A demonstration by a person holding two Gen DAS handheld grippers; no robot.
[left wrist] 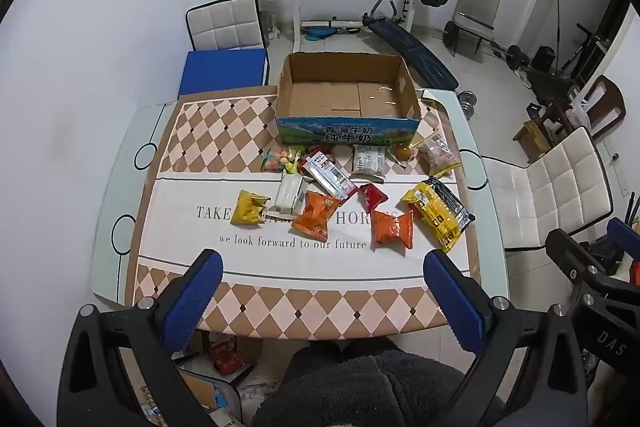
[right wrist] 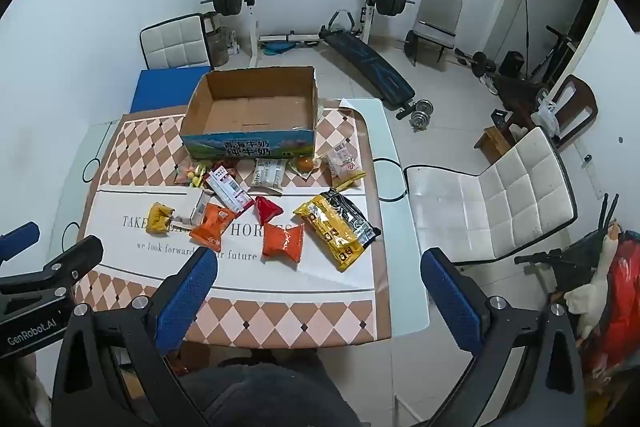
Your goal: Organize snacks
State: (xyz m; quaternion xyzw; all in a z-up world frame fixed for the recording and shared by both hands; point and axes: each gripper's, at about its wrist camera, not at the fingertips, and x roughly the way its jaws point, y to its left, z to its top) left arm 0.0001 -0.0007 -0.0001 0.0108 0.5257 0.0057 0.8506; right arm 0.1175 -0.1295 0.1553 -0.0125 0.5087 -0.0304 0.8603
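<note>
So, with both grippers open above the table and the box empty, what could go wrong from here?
1. The snacks overlap: the striped packet lies across the white carton and an orange bag, so a grab there may drag neighbours.
2. The big yellow bag lies near the table's right edge; a nudge could push it off.
3. The round orange snack sits tight against the box, leaving little finger room.

Even, cool indoor light fills both views, with only soft shadows under the snacks. Fisheye bending curves the walls, black vignette fills the corners, and the desk stays sharp.
</note>
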